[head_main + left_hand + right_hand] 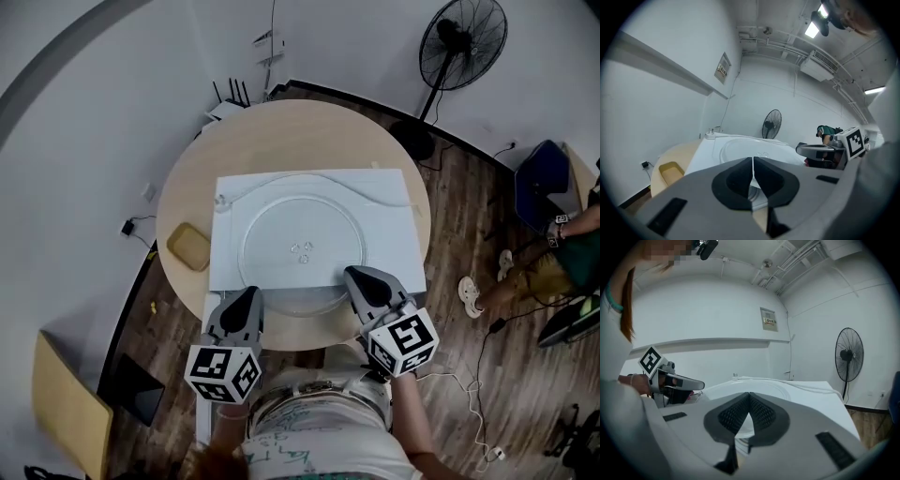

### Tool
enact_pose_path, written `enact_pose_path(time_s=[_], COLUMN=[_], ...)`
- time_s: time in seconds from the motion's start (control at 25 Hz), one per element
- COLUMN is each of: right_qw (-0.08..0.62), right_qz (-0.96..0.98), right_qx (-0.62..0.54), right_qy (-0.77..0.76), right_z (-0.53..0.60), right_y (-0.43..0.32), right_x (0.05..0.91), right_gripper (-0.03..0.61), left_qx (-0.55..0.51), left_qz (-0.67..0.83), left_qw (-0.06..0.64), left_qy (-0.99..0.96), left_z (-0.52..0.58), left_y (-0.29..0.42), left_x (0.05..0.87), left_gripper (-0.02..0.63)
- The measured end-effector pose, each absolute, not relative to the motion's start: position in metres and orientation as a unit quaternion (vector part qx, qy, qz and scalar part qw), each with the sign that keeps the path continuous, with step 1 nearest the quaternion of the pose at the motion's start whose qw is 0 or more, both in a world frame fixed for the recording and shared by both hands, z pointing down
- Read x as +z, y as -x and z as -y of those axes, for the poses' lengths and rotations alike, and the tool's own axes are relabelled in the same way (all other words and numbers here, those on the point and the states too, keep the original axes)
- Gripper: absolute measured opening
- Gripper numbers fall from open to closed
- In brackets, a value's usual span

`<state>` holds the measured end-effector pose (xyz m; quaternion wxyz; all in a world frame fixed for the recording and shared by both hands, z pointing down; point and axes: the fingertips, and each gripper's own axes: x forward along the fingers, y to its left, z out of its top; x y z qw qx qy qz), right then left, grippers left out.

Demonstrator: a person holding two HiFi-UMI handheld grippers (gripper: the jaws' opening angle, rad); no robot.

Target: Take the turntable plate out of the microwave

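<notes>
We see the glass plate (300, 225) already out, lying flat on the white top of the microwave (386, 246), w/ its near rim hanging a bit past the box's front edge. The microwave sits on a round wooden tabletop (281, 131). Left claw (251, 295) has its tip at the plate's near-left rim and right claw (356, 277) at the near-right rim, so one claw on each side of the overhang. In the left gripper view the left claw (753, 161) is pressed together, tips meeting; only plate glass shows through the small gap below the tips, and we can't tell if it touches the rim. The right gripper view shows the same: right claw (749, 397) is pressed together, w/ the plate just beyond it. Each gripper view also catches the other claw off to the side, marker cube toward the person. A white cord (375, 192) runs across the back of the microwave top, w/ the plug (222, 200) at the back-left corner. A small yellow tray (189, 247) is on the tabletop just left of the microwave. A black fan (462, 42) stands on the floor behind the table. A seated person (562, 253) is far right, well apart.
</notes>
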<state>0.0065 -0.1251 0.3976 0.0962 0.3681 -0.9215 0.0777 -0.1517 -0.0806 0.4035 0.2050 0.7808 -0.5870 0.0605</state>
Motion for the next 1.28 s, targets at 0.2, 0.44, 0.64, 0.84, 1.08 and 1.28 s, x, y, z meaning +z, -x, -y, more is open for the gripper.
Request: enact_pose_path(time_s=[0.2,0.44,0.64,0.84,1.08,1.28], right_qw=[0.087,0.073,0.108,0.102,0.095,0.106], right_qz=[0.932,0.943,0.942,0.946,0.949,0.95], right_qx=[0.075,0.101,0.114,0.126,0.128,0.122], right_qy=[-0.345,-0.309,-0.296,-0.281,-0.274,-0.268], right_z=[0.09,0.055,0.043,0.044,0.052,0.062], right_y=[0.008,0.025,0.03,0.031,0.032,0.032], right_x=[0.406,0.415,0.435,0.437,0.435,0.438], right_gripper=[-0.009,-0.009,-0.009,-0.009,-0.009,-0.009], left_qx=[0.082,0.087,0.156,0.191,0.176,0.168], left_qz=[0.574,0.525,0.513,0.497,0.502,0.505], left_qw=[0.138,0.151,0.118,0.128,0.148,0.158], left_qy=[-0.803,-0.833,-0.836,-0.837,-0.834,-0.832], left_z=[0.069,0.053,0.039,0.035,0.044,0.054], left_y=[0.134,0.104,0.091,0.081,0.079,0.078], left_x=[0.406,0.408,0.42,0.441,0.445,0.444], left_gripper=[0.015,0.014,0.014,0.014,0.014,0.014])
